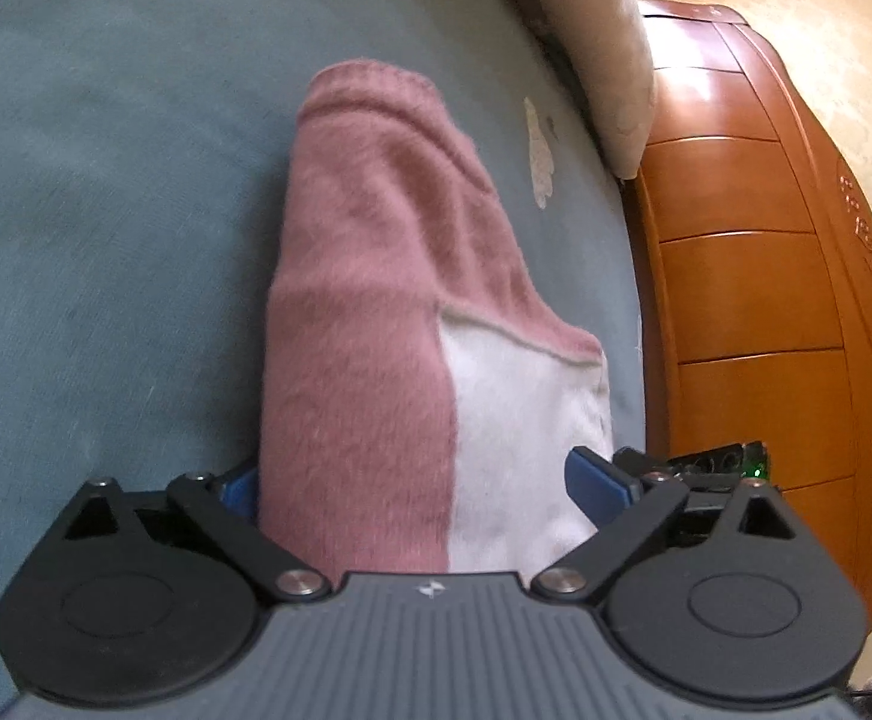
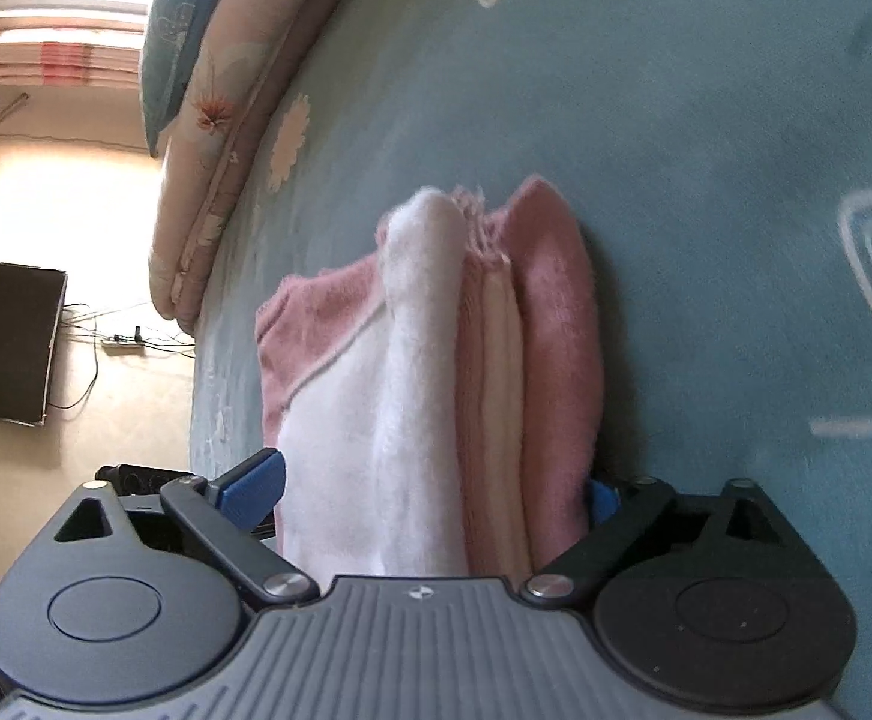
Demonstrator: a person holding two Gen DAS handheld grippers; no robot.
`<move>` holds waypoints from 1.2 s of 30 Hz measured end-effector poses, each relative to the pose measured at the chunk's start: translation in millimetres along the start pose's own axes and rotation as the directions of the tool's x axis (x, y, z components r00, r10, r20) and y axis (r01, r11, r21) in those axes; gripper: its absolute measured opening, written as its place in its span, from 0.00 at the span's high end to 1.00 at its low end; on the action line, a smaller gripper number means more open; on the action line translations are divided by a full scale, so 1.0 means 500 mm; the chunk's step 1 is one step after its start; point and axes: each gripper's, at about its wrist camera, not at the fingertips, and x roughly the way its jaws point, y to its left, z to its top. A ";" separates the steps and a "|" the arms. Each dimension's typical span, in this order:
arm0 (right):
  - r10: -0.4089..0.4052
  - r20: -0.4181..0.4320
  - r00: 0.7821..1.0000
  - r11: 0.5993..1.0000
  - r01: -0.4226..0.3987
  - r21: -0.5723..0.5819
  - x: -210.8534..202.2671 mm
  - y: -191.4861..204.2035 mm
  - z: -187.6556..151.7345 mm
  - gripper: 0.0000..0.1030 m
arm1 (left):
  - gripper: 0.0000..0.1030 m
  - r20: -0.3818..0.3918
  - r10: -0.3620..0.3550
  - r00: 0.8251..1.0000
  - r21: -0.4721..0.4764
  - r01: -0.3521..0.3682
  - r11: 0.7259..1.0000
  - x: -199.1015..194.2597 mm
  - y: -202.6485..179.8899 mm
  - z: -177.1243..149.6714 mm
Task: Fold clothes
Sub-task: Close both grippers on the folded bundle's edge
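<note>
The fluffy pink and white folded sweater (image 1: 375,324) fills the gap of both grippers, so the near end of it is cut off from sight. The left gripper (image 1: 417,483) has its blue-tipped fingers (image 1: 595,489) spread wide on each side of the fold, and one blue tip is mostly hidden behind the pink cloth; I cannot tell if it squeezes the sweater. The right gripper (image 2: 429,489) is spread wide around the stacked layers (image 2: 436,372) too, and I cannot tell if it grips them. The sweater lies on the soft blue-green bed cover (image 1: 105,210). Farther off are a flowery pillow (image 2: 213,138) and an orange wooden dresser (image 1: 748,276). No writing can be read.
</note>
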 end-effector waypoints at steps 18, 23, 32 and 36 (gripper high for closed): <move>-0.258 -0.024 0.966 0.955 0.250 -0.161 0.002 0.053 -0.021 0.43 | 0.26 0.015 0.171 0.985 0.163 -0.171 0.972 0.012 -0.039 -0.029; -0.342 -0.006 0.940 0.922 0.335 -0.193 0.022 0.081 -0.029 0.45 | 0.26 0.026 0.169 0.985 0.180 -0.171 0.969 0.022 -0.043 -0.034; -0.463 0.017 0.886 0.867 0.457 -0.199 0.055 0.118 -0.033 0.44 | 0.26 0.024 0.169 0.985 0.191 -0.170 0.967 0.020 -0.043 -0.038; -0.493 0.033 0.869 0.853 0.490 -0.181 0.054 0.124 -0.038 0.44 | 0.26 0.013 0.163 0.987 0.196 -0.162 0.967 0.020 -0.042 -0.032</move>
